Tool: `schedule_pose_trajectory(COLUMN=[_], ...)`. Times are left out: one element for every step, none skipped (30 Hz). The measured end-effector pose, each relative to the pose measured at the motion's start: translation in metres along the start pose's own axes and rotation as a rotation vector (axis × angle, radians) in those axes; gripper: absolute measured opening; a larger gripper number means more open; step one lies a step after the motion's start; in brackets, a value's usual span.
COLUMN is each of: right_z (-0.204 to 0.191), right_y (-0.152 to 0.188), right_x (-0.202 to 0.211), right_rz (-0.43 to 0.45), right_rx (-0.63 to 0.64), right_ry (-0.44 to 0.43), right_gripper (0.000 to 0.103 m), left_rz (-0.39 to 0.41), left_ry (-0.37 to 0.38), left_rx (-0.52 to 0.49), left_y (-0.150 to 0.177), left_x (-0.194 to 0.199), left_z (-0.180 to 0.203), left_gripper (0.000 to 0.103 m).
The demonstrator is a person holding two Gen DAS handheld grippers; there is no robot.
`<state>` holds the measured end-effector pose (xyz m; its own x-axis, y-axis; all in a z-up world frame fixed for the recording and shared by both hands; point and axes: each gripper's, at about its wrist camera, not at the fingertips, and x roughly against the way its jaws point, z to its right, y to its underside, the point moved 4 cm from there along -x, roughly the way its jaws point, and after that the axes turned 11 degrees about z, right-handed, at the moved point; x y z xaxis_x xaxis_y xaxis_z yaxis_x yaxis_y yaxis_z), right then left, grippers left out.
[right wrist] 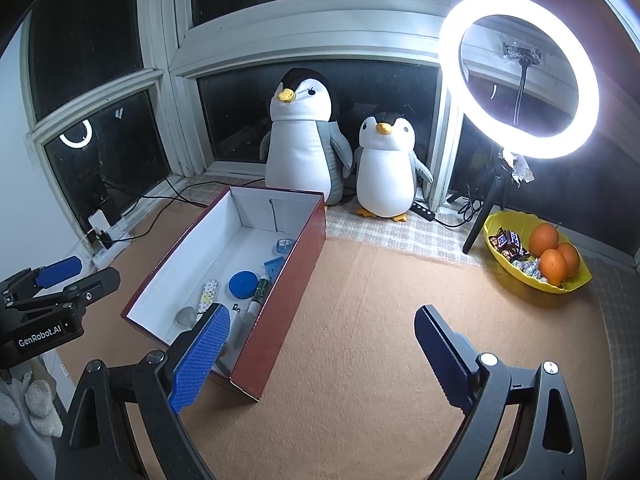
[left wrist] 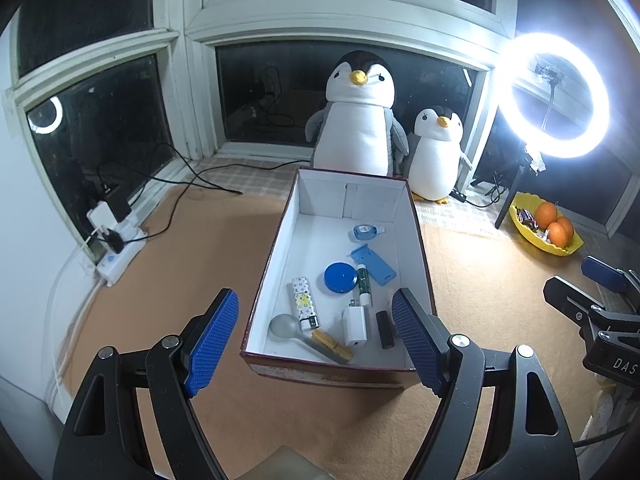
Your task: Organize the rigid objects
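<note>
A red box with a white inside (left wrist: 276, 240) (right wrist: 288, 280) stands on the tan mat. In it lie a patterned lighter (left wrist: 304, 302), a blue round lid (left wrist: 340, 276), a blue flat holder (left wrist: 374, 262), a green tube (left wrist: 363, 284), a white charger (left wrist: 355, 326), a black stick (left wrist: 385, 330), a grey spoon (left wrist: 284, 326), a wooden clip (left wrist: 332, 346) and a small blue-capped bottle (left wrist: 366, 232). My left gripper (left wrist: 316, 340) is open and empty, above the box's near end. My right gripper (right wrist: 324, 360) is open and empty, right of the box.
Two plush penguins (left wrist: 358, 120) (left wrist: 436, 152) stand behind the box. A ring light (right wrist: 520, 76) on a tripod and a yellow bowl of oranges and sweets (right wrist: 536, 260) are at the right. A power strip with cables (left wrist: 116, 248) lies at the left by the window.
</note>
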<state>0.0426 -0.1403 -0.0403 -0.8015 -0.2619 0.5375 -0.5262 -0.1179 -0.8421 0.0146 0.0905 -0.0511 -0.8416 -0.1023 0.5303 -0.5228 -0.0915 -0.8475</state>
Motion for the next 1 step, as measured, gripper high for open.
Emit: schedule_pose_trajectory(right_z=[0.0013], right_y=[-0.0002], right_x=[-0.0005], right_rz=[0.0], right_rx=[-0.001], right_ry=[0.001], right_gripper=[0.091], left_rz=[-0.001], left_ry=[-0.001], left_rx=[-0.003], left_y=[0.0001], left_x=[-0.0002], left_z=[0.0001], left_gripper=[0.079])
